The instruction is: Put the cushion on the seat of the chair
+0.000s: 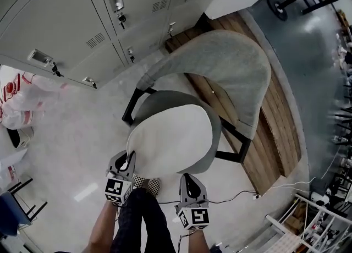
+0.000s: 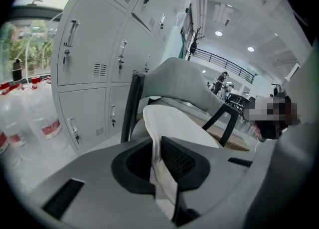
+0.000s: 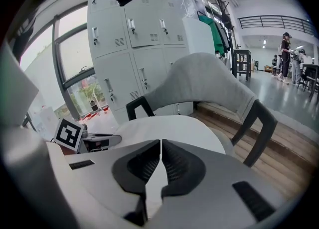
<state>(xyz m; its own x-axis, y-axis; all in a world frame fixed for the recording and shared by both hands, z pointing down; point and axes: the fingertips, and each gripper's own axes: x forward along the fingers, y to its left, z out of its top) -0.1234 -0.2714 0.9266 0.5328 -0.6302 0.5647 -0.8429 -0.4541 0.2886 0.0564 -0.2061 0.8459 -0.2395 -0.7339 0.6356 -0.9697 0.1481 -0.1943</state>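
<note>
The white oval cushion (image 1: pixel 171 139) lies over the grey seat (image 1: pixel 215 136) of the chair, whose curved grey backrest (image 1: pixel 231 67) stands beyond it. My left gripper (image 1: pixel 128 161) is shut on the cushion's near left edge, and white cloth (image 2: pixel 160 171) is pinched between its jaws. My right gripper (image 1: pixel 188 183) is shut on the near right edge. In the right gripper view the cushion (image 3: pixel 169 127) spreads out ahead of the right gripper (image 3: pixel 160 149), with the backrest (image 3: pixel 204 81) behind. The left gripper's marker cube (image 3: pixel 69 133) shows at the left there.
Grey lockers (image 1: pixel 110 10) line the wall behind the chair. A wooden platform (image 1: pixel 275 120) runs under and right of it. A plastic bag of bottles (image 1: pixel 22 100) sits at the left. A thin cable (image 1: pixel 236 196) crosses the floor. The person's legs (image 1: pixel 140 219) are below the grippers.
</note>
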